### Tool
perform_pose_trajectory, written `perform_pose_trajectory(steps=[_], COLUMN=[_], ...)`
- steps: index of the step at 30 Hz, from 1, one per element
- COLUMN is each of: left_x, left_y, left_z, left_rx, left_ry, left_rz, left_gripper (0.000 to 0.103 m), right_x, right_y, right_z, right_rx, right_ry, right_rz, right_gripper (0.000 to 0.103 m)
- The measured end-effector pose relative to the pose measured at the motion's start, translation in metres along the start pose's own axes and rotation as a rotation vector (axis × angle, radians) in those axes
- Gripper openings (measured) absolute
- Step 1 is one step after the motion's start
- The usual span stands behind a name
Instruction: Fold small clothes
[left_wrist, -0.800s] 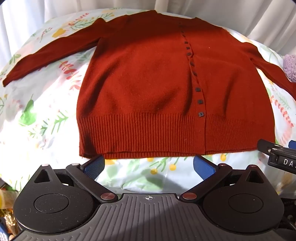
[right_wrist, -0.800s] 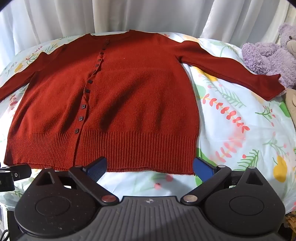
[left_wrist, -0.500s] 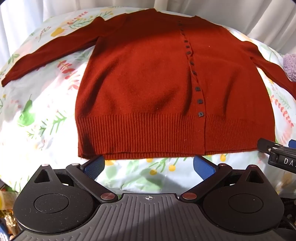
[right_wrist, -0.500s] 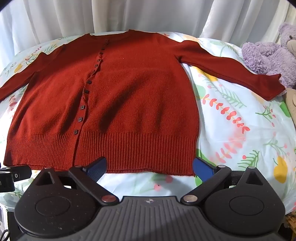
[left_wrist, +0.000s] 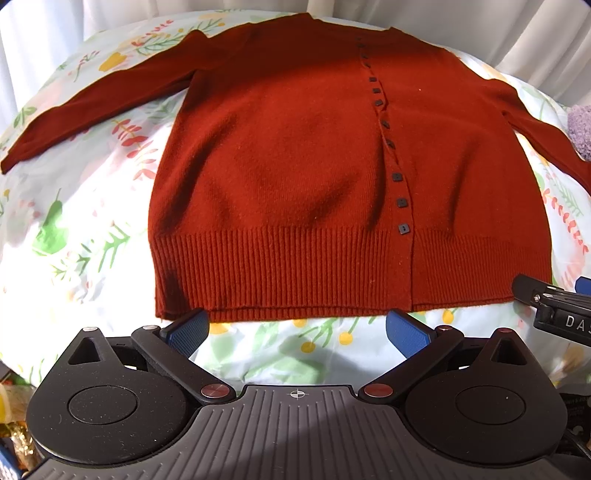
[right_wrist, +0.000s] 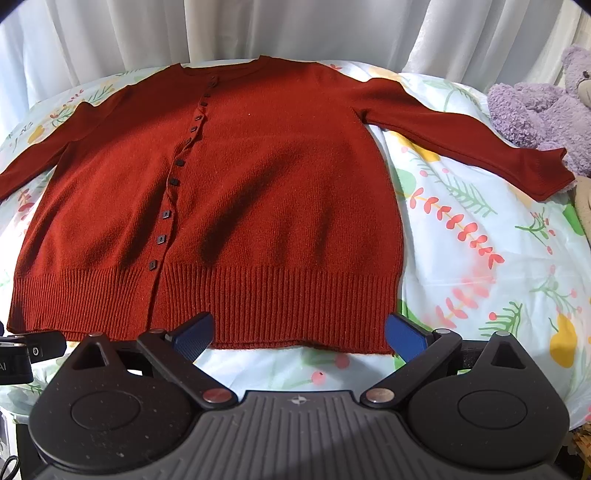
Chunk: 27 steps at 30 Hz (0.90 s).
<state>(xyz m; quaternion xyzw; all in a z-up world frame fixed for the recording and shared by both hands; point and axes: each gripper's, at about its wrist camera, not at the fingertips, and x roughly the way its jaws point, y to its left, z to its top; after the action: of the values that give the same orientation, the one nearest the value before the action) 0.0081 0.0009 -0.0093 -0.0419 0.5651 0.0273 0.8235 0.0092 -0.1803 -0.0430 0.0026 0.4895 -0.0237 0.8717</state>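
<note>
Clearly the bed (right_wrist: 480, 266) with its floral sheet serves as the folding surface. Across the middle of both frames a red cardigan (left_wrist: 295, 166) lies flat, buttoned, sleeves spread, probably so its edges are easy to seize. Low in each frame, left tongs (left_wrist: 297, 326) and right tongs (right_wrist: 299, 332) hang released, empty, just short of the hem.
</note>
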Motion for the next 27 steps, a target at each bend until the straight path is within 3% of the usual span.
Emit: perform_pose_trajectory(steps=[27], left_x=[-0.0031], left_y=[0.0011], left_z=[0.0094], left_rx=[0.017], left_ry=[-0.008], left_rz=[0.0], left_gripper=[0.103], right_x=[0.0009], right_y=[-0.0009], right_z=[0.0022], right_rx=[0.002], right_ry=[0.005], right_rz=[0.004], right_gripper=[0.099])
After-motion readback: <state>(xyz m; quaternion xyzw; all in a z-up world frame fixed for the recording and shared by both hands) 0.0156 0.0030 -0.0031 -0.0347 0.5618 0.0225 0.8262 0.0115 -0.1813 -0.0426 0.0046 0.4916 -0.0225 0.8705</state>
